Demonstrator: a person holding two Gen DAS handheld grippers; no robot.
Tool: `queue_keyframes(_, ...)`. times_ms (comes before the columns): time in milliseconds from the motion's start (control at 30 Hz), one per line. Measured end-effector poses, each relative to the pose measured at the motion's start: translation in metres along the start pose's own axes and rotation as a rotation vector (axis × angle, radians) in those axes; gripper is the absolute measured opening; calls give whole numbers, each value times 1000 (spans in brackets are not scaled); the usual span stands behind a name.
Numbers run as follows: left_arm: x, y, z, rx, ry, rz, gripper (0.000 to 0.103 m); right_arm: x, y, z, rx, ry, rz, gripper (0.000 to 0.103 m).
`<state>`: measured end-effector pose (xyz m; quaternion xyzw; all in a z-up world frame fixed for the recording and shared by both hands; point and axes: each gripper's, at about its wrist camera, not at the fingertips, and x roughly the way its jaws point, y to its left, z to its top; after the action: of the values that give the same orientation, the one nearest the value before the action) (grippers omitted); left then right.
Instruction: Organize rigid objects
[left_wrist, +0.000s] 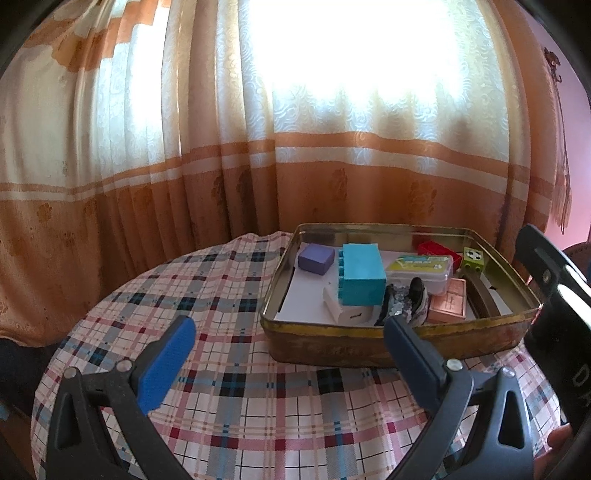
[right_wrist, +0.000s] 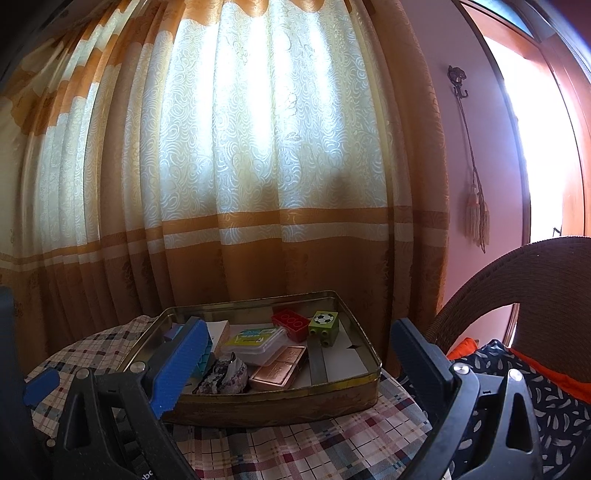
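Observation:
A worn gold metal tin (left_wrist: 332, 345) (right_wrist: 280, 402) stands on the plaid-covered round table. In it lie a teal block (left_wrist: 360, 273), a purple box (left_wrist: 316, 258), a clear plastic case with a yellow label (left_wrist: 421, 267) (right_wrist: 255, 341), a red brick (right_wrist: 290, 323), a green football brick (left_wrist: 474, 258) (right_wrist: 324, 326), a copper-pink case (left_wrist: 447, 304) (right_wrist: 279, 373), a sequined pouch (right_wrist: 223, 373) and a white box (left_wrist: 345, 310). My left gripper (left_wrist: 290, 328) is open and empty in front of the tin. My right gripper (right_wrist: 299, 332) is open and empty above the tin's near edge.
The plaid tablecloth (left_wrist: 236, 373) covers the table. An orange and cream curtain (left_wrist: 258, 147) hangs close behind it. A wicker chair (right_wrist: 535, 291) with dark patterned and orange cloth (right_wrist: 554, 398) stands to the right. A tassel cord (right_wrist: 476, 218) hangs on the pink wall.

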<state>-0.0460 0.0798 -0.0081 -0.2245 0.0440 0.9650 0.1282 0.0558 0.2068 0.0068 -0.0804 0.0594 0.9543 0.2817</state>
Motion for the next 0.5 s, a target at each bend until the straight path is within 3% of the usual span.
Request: queue_keyframes(500,3,1,-1,-2,17,3,103,1,0,0,-1,2,-1,101)
